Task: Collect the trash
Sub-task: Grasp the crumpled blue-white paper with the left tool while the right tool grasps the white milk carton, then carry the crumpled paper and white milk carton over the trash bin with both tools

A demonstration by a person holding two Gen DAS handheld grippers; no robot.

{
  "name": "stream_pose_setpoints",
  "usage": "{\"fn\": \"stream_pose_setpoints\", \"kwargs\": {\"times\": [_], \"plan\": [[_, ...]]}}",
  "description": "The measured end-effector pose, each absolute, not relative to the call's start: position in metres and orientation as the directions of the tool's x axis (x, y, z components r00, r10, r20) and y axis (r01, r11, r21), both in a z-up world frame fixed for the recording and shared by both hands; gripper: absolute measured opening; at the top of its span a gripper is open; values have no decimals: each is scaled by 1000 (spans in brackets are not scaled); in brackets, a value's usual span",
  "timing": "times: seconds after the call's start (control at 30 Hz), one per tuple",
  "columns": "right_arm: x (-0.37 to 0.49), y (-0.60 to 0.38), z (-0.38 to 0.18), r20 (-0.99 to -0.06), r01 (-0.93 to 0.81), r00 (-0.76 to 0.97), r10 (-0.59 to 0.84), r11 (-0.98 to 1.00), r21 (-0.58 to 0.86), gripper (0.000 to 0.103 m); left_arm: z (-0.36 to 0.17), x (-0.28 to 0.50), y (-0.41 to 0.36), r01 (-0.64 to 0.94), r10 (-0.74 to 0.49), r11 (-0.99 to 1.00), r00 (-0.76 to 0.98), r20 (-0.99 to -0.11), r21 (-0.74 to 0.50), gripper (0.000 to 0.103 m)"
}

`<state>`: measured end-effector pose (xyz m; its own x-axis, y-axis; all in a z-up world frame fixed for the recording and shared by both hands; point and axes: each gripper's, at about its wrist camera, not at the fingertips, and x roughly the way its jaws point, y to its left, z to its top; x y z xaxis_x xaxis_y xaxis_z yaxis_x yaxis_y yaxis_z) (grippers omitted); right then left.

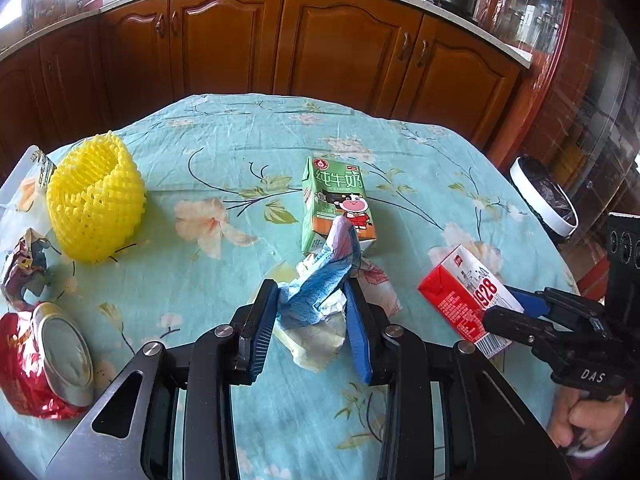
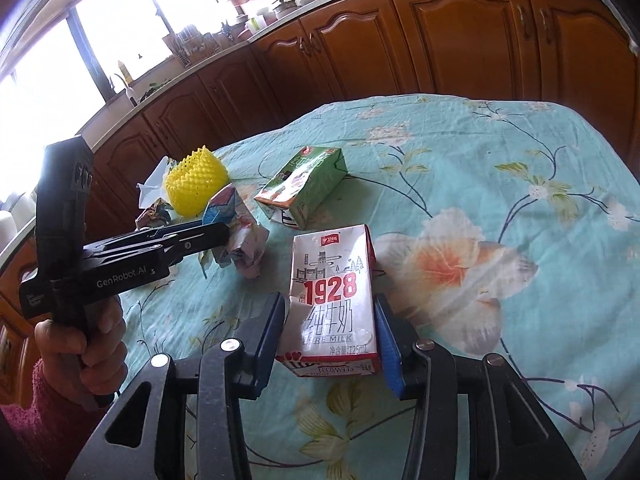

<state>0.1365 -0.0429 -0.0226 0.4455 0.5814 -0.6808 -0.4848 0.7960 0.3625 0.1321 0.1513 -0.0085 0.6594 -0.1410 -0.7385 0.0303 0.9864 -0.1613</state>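
Observation:
A crumpled blue and white wrapper (image 1: pixel 316 300) sits between the pads of my left gripper (image 1: pixel 310 286), which press on it from both sides. The right wrist view shows that same wrapper (image 2: pixel 240 240) at the tips of the left gripper (image 2: pixel 214 229). My right gripper (image 2: pixel 329 300) is shut on a red and white milk carton (image 2: pixel 336 292) lying on the cloth. The left wrist view has this carton (image 1: pixel 464 296) to the right, clamped by the right gripper (image 1: pixel 496 304). A green milk carton (image 1: pixel 336 204) lies just beyond the wrapper.
A yellow foam net (image 1: pixel 96 200), a crumpled foil wrapper (image 1: pixel 24 264), a crushed red can (image 1: pixel 52 360) and a clear bag (image 1: pixel 24 188) lie at the left of the teal flowered tablecloth (image 1: pixel 200 128). A white bin with a black liner (image 1: pixel 544 200) stands past the right edge.

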Motion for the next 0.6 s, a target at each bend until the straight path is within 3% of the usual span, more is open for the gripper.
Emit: {"fn": "stream_pose_setpoints", "kwargs": {"times": [0.6], "plan": [[128,-134,3,-618,-361,578,533,846,392,44,19,121,75,151,-284,957,663,-692,-248,28]]}}
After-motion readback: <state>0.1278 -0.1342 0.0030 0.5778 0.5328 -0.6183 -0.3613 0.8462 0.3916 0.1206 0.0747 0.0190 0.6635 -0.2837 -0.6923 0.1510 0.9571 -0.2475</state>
